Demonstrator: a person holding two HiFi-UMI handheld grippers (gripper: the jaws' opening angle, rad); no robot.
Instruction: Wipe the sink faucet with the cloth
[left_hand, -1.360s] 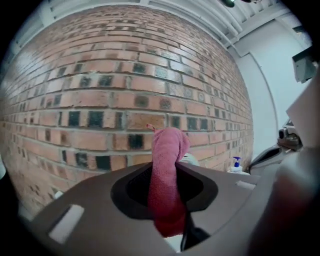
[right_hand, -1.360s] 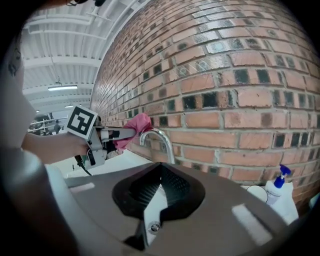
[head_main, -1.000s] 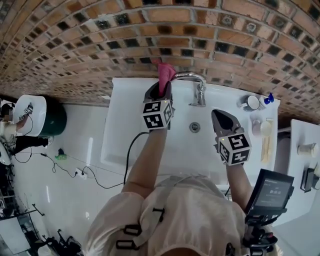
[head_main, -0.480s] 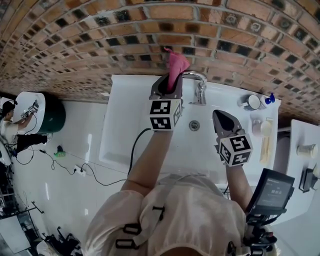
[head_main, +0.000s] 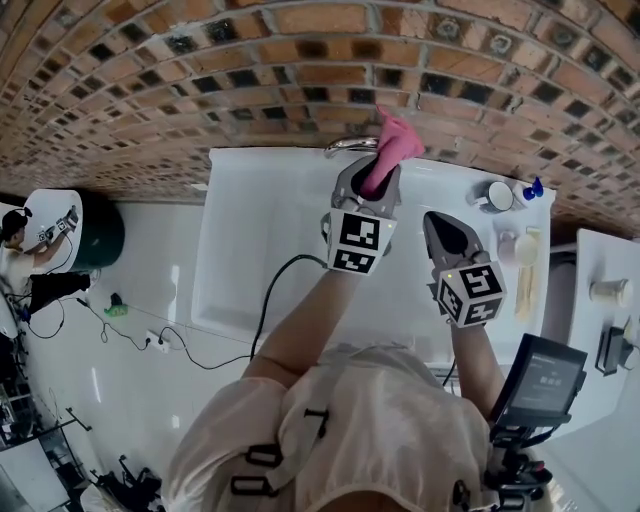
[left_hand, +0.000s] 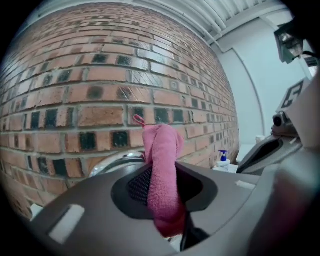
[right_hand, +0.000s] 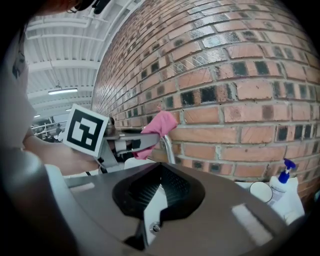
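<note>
My left gripper (head_main: 372, 176) is shut on a pink cloth (head_main: 390, 148), which sticks up out of its jaws against the brick wall. The cloth sits at the right end of the chrome faucet spout (head_main: 349, 145); the gripper hides the faucet's base. In the left gripper view the cloth (left_hand: 162, 165) stands between the jaws with the curved spout (left_hand: 116, 161) just behind it. The right gripper view shows the cloth (right_hand: 159, 125) and left gripper (right_hand: 134, 142) over the faucet pipe (right_hand: 168, 146). My right gripper (head_main: 441, 229) hovers over the sink to the right, shut and holding nothing.
The white sink (head_main: 255, 240) runs along the brick wall. A cup (head_main: 497, 195) and a blue-topped soap bottle (head_main: 533, 187) stand at its right end. A black cable (head_main: 268, 300) trails from the left gripper. A screen device (head_main: 540, 385) sits at lower right.
My left gripper has carried the cloth to the right along the faucet, from the spout's left end to its right side, rolling as it went. The right gripper has stayed put.
</note>
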